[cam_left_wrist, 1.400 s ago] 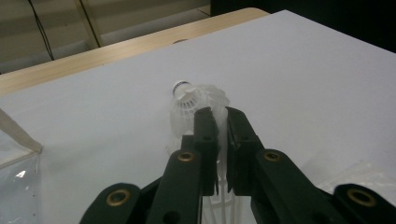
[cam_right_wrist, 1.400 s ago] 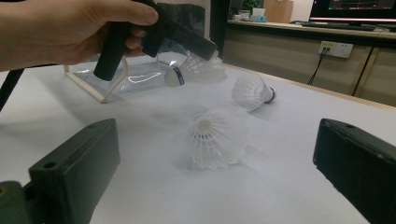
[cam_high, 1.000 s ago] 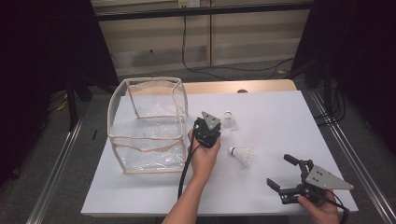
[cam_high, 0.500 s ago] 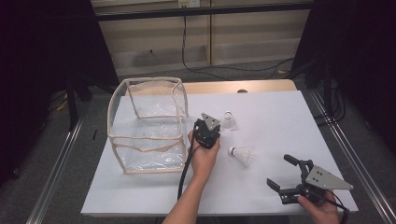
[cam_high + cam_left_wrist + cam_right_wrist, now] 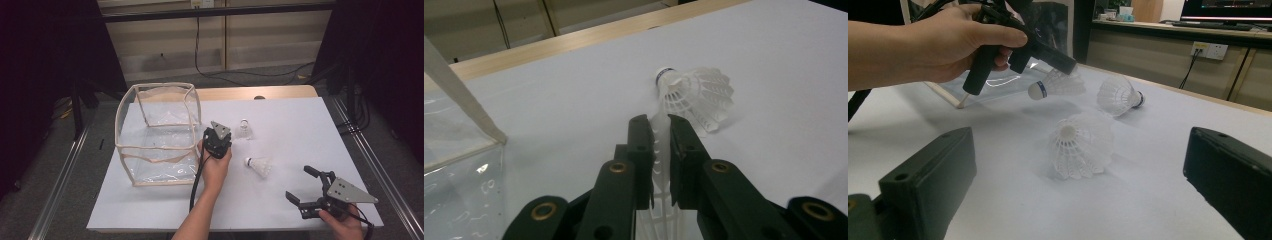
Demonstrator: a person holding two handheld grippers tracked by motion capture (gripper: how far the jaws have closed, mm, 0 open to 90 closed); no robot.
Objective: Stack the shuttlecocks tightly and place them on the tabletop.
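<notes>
1. The left gripper (image 5: 661,135) pinches a white shuttlecock (image 5: 663,175) by its skirt, the jaws pressed onto the plastic ribs; in the right gripper view that shuttlecock (image 5: 1055,84) hangs clear of the table (image 5: 300,130), cork end out.
2. Against the frames a second ago, the left hand (image 5: 215,167) sits in nearly the same spot, just right of the clear bag (image 5: 157,132); nothing on the table has shifted.
3. So the pick looks done, and the carry to the bag has barely begun.
4. Two more shuttlecocks lie on the table: a far one (image 5: 243,130) and a near one (image 5: 259,166).
5. The right gripper (image 5: 311,192) waits near the right corner, jaws spread wide and empty.
</notes>
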